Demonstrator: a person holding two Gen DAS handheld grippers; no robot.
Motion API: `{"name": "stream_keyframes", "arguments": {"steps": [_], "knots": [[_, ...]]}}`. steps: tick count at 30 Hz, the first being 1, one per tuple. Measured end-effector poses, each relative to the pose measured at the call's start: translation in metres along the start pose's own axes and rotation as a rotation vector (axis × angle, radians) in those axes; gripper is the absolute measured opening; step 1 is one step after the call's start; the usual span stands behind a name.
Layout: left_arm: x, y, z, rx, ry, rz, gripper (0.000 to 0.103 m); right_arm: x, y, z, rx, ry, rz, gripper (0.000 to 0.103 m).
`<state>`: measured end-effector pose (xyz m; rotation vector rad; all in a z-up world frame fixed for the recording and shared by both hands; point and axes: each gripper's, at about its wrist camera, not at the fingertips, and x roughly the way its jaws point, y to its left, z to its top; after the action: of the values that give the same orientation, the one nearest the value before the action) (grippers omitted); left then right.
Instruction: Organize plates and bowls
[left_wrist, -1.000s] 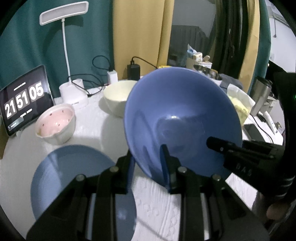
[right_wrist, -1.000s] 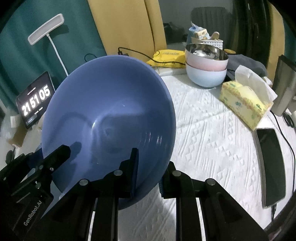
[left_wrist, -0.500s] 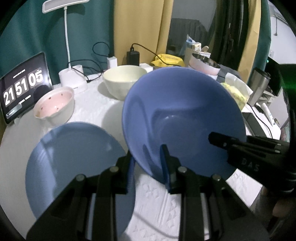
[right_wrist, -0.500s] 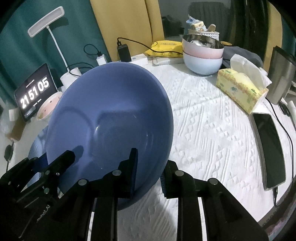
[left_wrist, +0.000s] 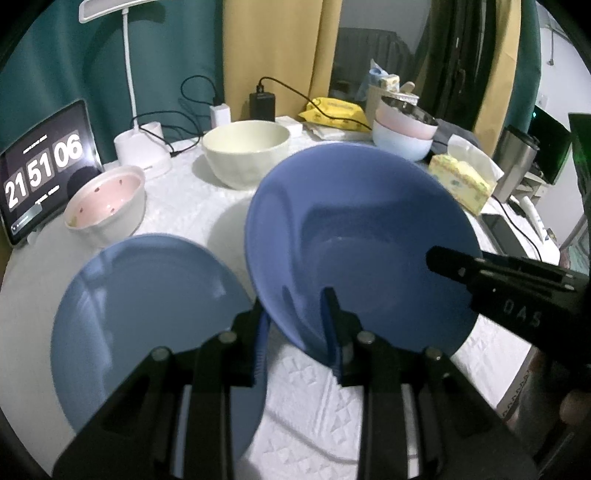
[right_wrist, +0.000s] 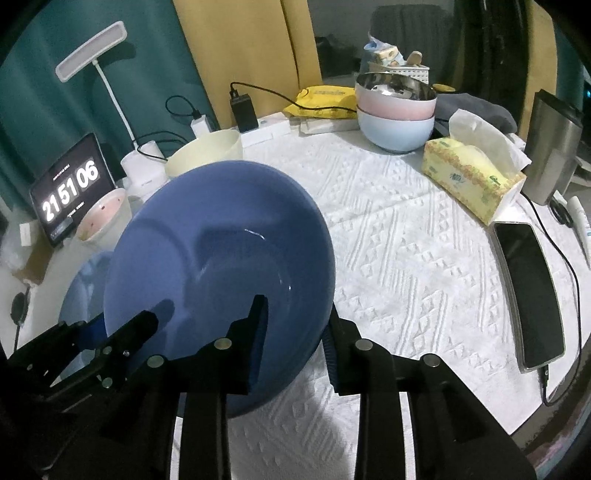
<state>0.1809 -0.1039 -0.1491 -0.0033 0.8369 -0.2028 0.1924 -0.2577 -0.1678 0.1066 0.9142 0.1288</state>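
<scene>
A deep blue bowl (left_wrist: 354, 236) hangs tilted just right of a flat blue plate (left_wrist: 147, 314) on the white cloth. My left gripper (left_wrist: 295, 332) is shut on the bowl's near rim, one finger inside and one outside. In the right wrist view my right gripper (right_wrist: 295, 339) straddles the opposite rim of the bowl (right_wrist: 221, 258). Its jaws are opening, and the outer pad (right_wrist: 328, 343) stands off the wall. Each gripper shows in the other's view: the right gripper (left_wrist: 480, 273) at the right, the left gripper (right_wrist: 110, 339) at the lower left. The bowl hides most of the plate (right_wrist: 79, 295).
A cream bowl (left_wrist: 245, 147) and a pink-lined bowl (left_wrist: 107, 206) stand behind the plate. Stacked pink and light-blue bowls (right_wrist: 395, 114) with a steel one on top sit far back. A tablet clock (left_wrist: 44, 166), lamp base (left_wrist: 142, 151), tissue box (right_wrist: 469, 177), phone (right_wrist: 532, 295), steel tumbler (right_wrist: 554, 147) and cables ring the table.
The bowl has sunk toward the cloth and tipped flatter, beside the blue plate. The right gripper's fingers have spread a little wider around the rim. The left grip looks the same.
</scene>
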Motion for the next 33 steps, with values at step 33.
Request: {"name": "stream_keyframes", "arguments": {"steps": [33], "knots": [[-0.039,0.024,0.030,-0.022,-0.129,0.042,0.040,-0.028,0.015,0.033,-0.046,-0.104,-0.020,0.031]]}}
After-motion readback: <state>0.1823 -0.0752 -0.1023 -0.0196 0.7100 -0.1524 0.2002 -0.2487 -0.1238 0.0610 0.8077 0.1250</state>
